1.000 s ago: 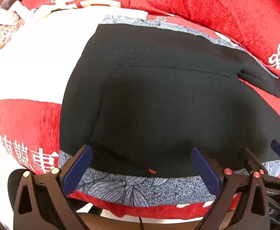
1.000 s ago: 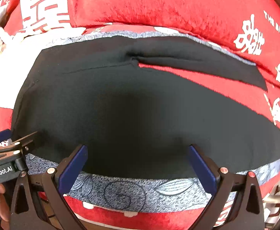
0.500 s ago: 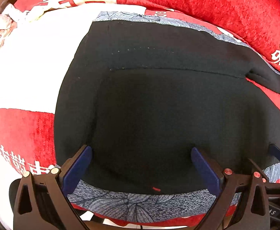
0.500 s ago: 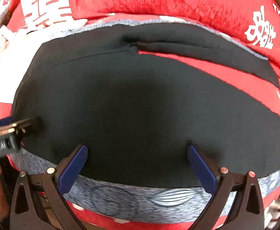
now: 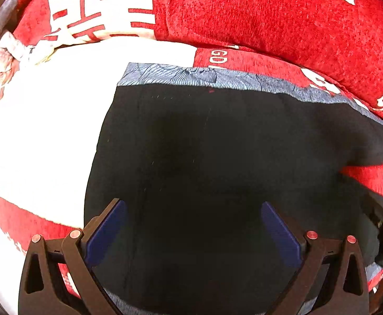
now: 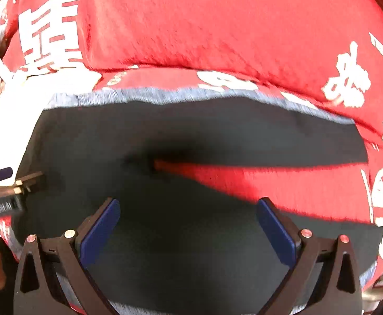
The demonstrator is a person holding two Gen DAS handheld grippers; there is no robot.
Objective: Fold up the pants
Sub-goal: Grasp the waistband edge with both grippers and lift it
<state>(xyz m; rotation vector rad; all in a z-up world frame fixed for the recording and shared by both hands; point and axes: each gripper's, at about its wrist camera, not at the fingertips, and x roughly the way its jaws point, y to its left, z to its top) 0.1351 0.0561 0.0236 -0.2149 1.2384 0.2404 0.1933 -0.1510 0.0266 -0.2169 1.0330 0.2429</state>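
Left gripper [image 5: 191, 229]: jaws spread wide, nothing between the pads. Right gripper [image 6: 189, 227]: jaws likewise wide apart, level, side by side with left.

Both wrist cameras looked forward and down from close above the black pants [image 5: 217, 170], facing the red cushion [image 6: 217, 26] behind. The views shared the pants' upper part and grey-patterned cloth [image 5: 217, 77].

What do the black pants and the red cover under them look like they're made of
Black pants: apparently a soft matte knit or woven cloth; no shine, lies limp and flat, with a faint stitched seam. The exact fibre cannot be told.
Red cover: probably a plush chenille or velvet-like fabric; its fuzzy nap catches light in streaks, with white characters on it.
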